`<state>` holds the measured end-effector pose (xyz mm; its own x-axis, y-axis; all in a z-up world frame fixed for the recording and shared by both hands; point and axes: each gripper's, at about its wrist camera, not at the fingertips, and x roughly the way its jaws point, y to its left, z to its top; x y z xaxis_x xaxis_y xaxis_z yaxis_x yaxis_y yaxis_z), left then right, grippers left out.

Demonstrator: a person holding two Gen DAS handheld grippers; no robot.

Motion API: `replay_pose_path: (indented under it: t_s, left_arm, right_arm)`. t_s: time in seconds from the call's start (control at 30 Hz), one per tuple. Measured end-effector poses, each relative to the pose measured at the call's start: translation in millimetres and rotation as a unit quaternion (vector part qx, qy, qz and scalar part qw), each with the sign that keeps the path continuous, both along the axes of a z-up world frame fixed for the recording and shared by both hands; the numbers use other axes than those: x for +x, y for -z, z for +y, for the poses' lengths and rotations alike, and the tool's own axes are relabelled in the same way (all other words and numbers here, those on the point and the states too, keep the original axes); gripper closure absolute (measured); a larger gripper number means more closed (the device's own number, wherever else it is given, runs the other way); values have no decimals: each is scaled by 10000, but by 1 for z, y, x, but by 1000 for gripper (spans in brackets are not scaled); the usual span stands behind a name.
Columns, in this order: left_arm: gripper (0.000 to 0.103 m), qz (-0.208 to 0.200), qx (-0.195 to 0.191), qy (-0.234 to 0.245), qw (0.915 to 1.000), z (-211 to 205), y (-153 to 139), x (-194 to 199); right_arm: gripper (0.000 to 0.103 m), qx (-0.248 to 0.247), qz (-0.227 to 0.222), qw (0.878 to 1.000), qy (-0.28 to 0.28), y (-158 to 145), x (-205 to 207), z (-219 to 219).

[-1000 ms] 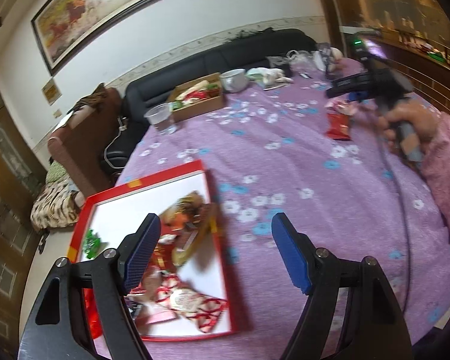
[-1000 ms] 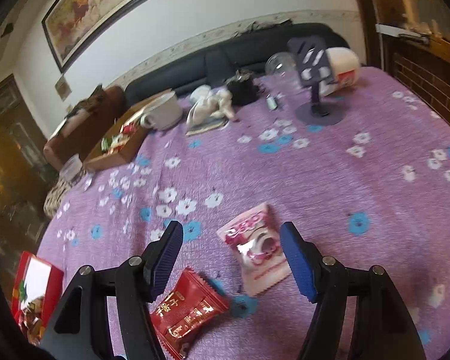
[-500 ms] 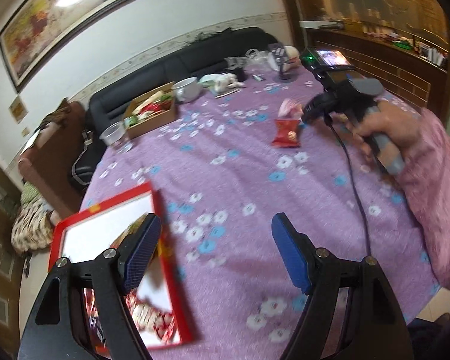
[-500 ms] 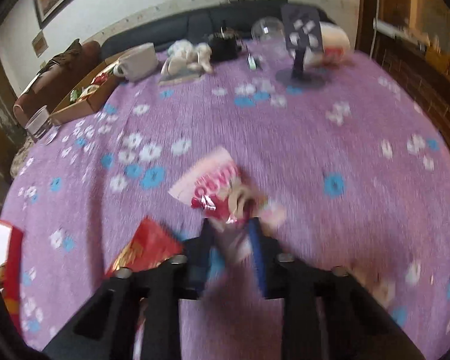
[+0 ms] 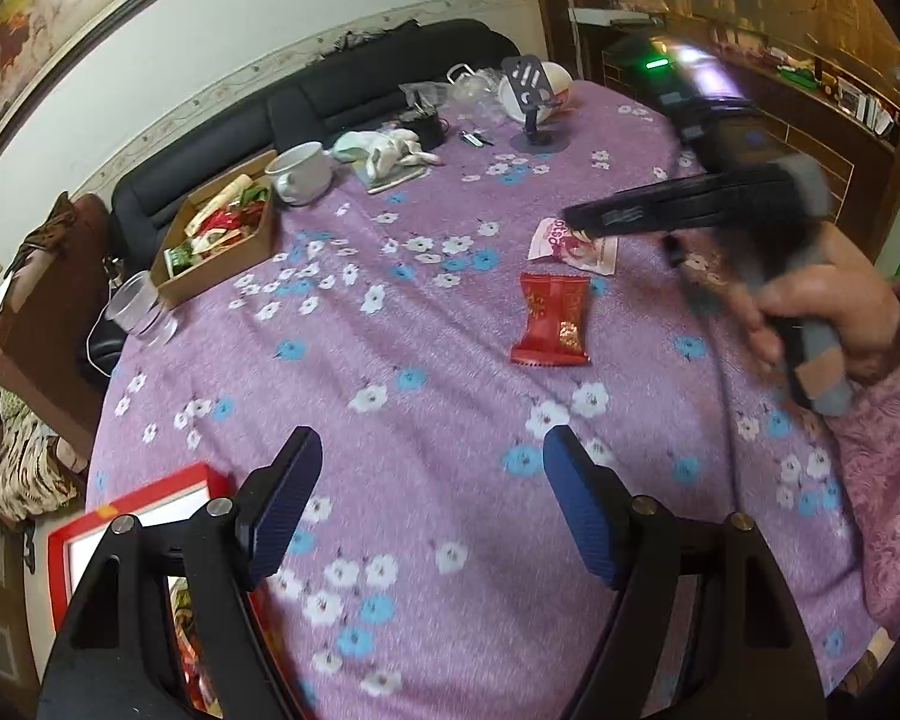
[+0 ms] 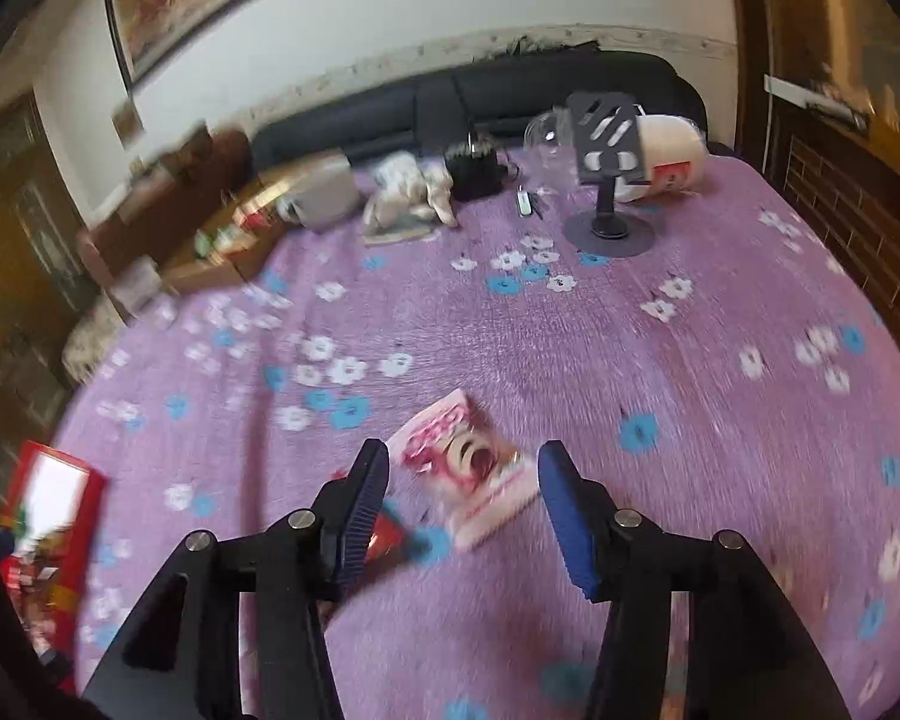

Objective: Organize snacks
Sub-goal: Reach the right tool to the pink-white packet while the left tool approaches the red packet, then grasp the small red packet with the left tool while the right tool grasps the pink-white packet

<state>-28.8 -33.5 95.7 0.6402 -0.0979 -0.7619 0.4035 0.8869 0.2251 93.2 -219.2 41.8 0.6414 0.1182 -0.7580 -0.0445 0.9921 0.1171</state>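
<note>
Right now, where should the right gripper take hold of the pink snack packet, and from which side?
The pink snack packet lies flat on the cloth between the open right gripper. Probably best from above, pinching across its narrow width at the puffed middle.

Bare tablecloth [image 5: 426,354] between red packet [image 5: 551,327] and cardboard box [image 5: 219,246].

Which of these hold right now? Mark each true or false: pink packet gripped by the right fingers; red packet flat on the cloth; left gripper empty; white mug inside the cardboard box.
1. The right gripper grips the pink packet. False: its jaws have just been opening, and the packet lies on the tablecloth.
2. The red packet lies flat on the cloth. True.
3. The left gripper is empty. True.
4. The white mug sits inside the cardboard box. False: it stands beside it.
</note>
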Motion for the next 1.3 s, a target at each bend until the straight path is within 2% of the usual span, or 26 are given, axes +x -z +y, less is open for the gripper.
replay_pose_path:
  t_s: [0.1,0.13,0.17,0.2,0.23,0.27,0.3,0.4,0.47,0.63,0.73,0.83,0.9,0.97,1.03,1.1,1.2,1.3]
  left_arm:
    - [27,99,94,4,9999,-5,7,10]
    - [27,141,105,12,9998,-6,9,13]
    - [27,173,106,19,9998,-6,11,15]
    - [27,203,102,35,9997,-7,12,18]
    - [27,233,93,60,9997,-8,14,20]
    - [27,261,90,93,9996,-10,15,24]
    - [27,269,98,117,9995,-13,17,26]
    - [27,292,-1,253,9993,-25,21,37]
    - [27,360,-76,363,9987,-36,26,46]
    - [27,520,-163,478,9974,-60,41,68]
    - [27,637,-50,594,9962,-75,55,78]
    - [27,685,-88,616,9957,-81,62,87]
    - [27,747,-184,620,9951,-83,64,92]
    - [27,759,-203,678,9946,-85,66,94]
    - [27,734,-167,782,9941,-88,68,96]
    - [27,757,-107,834,9936,-90,71,98]
    - [27,851,-130,920,9920,-91,73,102]
    - [27,870,-249,994,9909,-89,72,106]
  right_arm:
    - [51,-222,479,9985,-170,24,23,12]
    - [50,-430,494,9978,-144,30,27,16]
    - [54,-668,435,9968,-85,33,27,18]
    - [58,-676,395,9969,-53,33,26,17]
    - [64,-650,409,9970,20,33,25,15]
    - [85,-722,439,9963,138,33,23,11]
    - [89,-750,490,9957,239,32,20,6]
    - [100,-519,742,9946,503,30,-2,-13]
    - [101,-397,781,9947,543,30,-19,-19]
    - [101,868,647,9932,422,31,-55,-59]
    - [95,1271,615,9897,254,29,-54,-71]
    - [88,1104,467,9925,240,23,-54,-72]
    - [62,1056,298,9936,273,15,-57,-74]
    - [51,1217,78,9917,400,7,-58,-81]
    - [50,1184,-229,9909,591,0,-60,-87]
    - [44,1150,-425,9900,695,-1,-57,-89]
    - [44,1380,-228,9883,611,12,-44,-89]
    - [42,1236,71,9888,831,24,-25,-88]
